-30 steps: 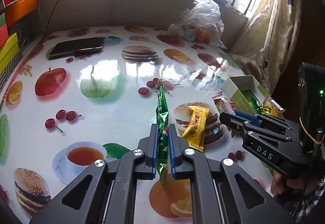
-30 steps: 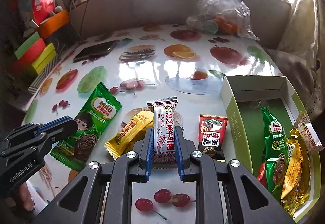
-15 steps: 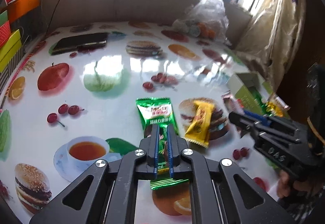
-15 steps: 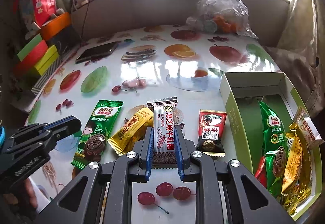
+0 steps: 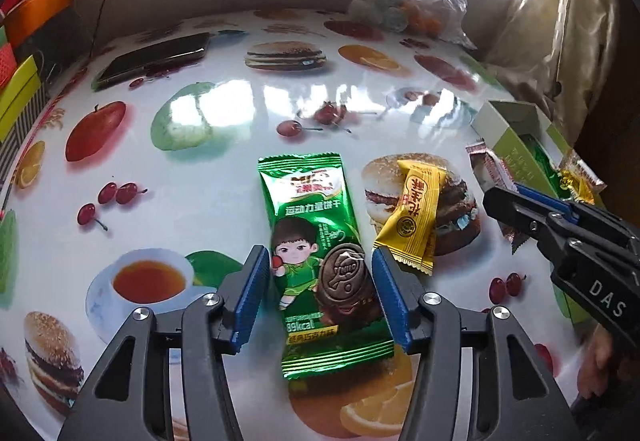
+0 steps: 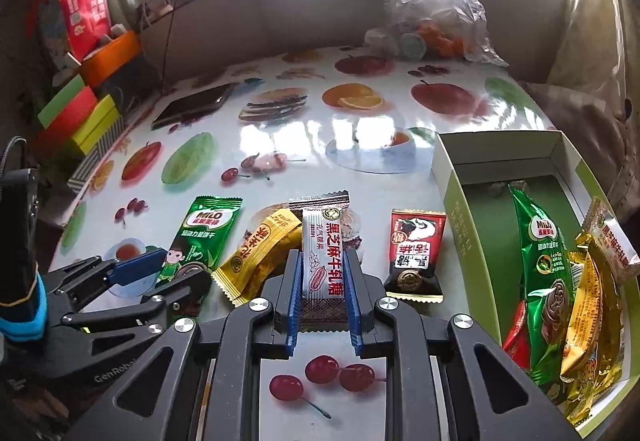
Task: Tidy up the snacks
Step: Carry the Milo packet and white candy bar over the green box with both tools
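A: Left wrist view: the left gripper (image 5: 318, 299) has just been opening; the green Milo biscuit packet (image 5: 320, 253) lies released, flat on the tabletop (image 5: 208, 181), mid-table.

B: Right wrist view: the right gripper (image 6: 322, 299) clenches the black sesame nougat bar (image 6: 322, 253); next, probably carry it into the green box (image 6: 472, 225) at the right edge.

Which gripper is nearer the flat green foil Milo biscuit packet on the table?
Left. The left gripper straddles the green foil Milo biscuit packet, jaws just opened, pads clear of it. The right gripper is off to its right, shut on the white sesame nougat bar.
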{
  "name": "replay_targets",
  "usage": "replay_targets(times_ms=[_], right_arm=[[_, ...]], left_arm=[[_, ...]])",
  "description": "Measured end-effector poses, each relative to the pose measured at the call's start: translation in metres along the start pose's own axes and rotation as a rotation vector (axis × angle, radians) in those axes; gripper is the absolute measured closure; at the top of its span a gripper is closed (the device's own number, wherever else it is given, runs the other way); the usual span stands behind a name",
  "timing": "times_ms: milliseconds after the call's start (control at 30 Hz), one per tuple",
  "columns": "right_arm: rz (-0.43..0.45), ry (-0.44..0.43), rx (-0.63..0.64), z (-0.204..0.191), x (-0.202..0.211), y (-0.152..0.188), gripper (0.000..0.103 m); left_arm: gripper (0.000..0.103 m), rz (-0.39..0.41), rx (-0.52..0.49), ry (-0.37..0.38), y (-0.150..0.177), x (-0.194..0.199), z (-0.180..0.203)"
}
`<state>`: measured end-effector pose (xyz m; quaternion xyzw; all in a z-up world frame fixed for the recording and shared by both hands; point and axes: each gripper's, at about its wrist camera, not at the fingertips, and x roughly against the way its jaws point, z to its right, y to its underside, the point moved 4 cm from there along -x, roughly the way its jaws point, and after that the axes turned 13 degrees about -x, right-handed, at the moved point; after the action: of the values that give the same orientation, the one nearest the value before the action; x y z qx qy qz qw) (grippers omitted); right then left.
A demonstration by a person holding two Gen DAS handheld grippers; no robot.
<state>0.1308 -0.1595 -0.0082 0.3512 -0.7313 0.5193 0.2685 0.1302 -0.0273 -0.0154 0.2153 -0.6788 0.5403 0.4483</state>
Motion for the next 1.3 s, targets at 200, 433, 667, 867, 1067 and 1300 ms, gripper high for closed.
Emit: replay_targets(times_ms=[200,433,667,867,1067,1300], right_arm=[[-0.007,-0.004,-0.007,0.0,-0.003,0.001,0.084],[-0.007,-0.003,-0.014,0.001,-0.004,0.001,0.084],[-0.011,-0.002,-0.016,0.002,-0.005,0.001,0.084],[-0.013,-0.002,-0.016,0.002,-0.005,0.002,0.084],[-0.012,-0.001,-0.009,0.0,-0.004,0.003,0.084],[-0.009,0.003,-0.006,-0.001,0.002,0.004,0.084]], left_arm=[[0.047,-0.01,-0.035,-0.037,-0.005,-0.006,0.006],[0.055,0.0,-0.072,-0.066,-0.004,-0.006,0.007],[0.06,0.012,-0.059,-0.057,-0.003,-0.004,0.004],[0.06,0.019,-0.028,-0.045,-0.002,-0.001,-0.001],[0.06,0.038,-0.019,-0.038,0.0,0.006,-0.003],[0.06,0.056,-0.02,-0.025,-0.002,0.016,-0.001]])
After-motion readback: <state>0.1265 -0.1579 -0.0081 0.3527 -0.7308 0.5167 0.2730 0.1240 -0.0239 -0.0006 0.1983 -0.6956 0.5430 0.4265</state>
